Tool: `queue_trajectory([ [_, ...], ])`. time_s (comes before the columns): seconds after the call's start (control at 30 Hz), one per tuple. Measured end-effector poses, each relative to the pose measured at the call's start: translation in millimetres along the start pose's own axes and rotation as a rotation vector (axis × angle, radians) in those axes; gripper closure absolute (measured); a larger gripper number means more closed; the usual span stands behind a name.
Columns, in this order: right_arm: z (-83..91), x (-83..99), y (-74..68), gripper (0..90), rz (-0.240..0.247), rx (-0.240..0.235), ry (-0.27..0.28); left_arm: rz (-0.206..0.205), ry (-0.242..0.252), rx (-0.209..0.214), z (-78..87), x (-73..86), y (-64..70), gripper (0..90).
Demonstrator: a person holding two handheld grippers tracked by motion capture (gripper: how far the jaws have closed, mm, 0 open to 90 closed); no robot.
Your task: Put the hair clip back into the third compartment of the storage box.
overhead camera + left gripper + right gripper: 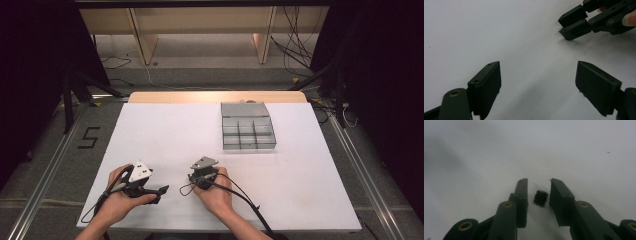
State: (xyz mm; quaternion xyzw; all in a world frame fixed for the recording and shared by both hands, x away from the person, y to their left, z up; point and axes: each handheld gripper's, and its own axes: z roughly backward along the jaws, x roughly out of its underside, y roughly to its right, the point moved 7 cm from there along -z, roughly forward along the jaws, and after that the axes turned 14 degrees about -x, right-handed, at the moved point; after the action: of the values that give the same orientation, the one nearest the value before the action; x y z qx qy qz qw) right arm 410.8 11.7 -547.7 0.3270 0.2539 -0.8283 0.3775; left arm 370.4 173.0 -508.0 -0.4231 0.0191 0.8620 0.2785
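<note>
Resting low on the white desk (165, 130), the left gripper (537, 85) has its fingers spread wide and empty, seemingly waiting. The right gripper (538, 200) has its fingers partly open around a small black knob (541, 197), probably about to pinch it for the grey divided tray (248, 126) farther back.

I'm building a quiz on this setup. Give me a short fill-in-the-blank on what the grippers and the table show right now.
1. A small black part sits between the jaws of the ____ gripper.
2. The left gripper's jaws stand wide ____, with bare table between them.
3. The grey tray is divided into ____.
4. The tray sits toward the ____ side of the white table, beyond both grippers.

Missing words: right; open; compartments; far
</note>
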Motion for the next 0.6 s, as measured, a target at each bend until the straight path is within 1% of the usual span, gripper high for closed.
queue_trajectory([
  [0.1,0.2,0.0,0.9,73.4,-0.005,0.007,0.001,0.0,0.0,0.0,0.2,-0.1,-0.1,20.4],
  [0.23,0.2,0.2,0.9,75.3,0.004,0.011,0.002,-0.002,0.001,-0.001,0.1,0.0,-0.3,20.4],
  [0.37,0.2,0.0,1.8,79.9,-0.001,0.01,0.006,-0.003,0.001,-0.002,-0.1,0.0,-0.3,20.4],
  [0.6,0.5,0.0,2.5,80.6,-0.013,0.008,0.01,-0.008,0.0,-0.002,0.1,0.3,-0.6,20.4],
])
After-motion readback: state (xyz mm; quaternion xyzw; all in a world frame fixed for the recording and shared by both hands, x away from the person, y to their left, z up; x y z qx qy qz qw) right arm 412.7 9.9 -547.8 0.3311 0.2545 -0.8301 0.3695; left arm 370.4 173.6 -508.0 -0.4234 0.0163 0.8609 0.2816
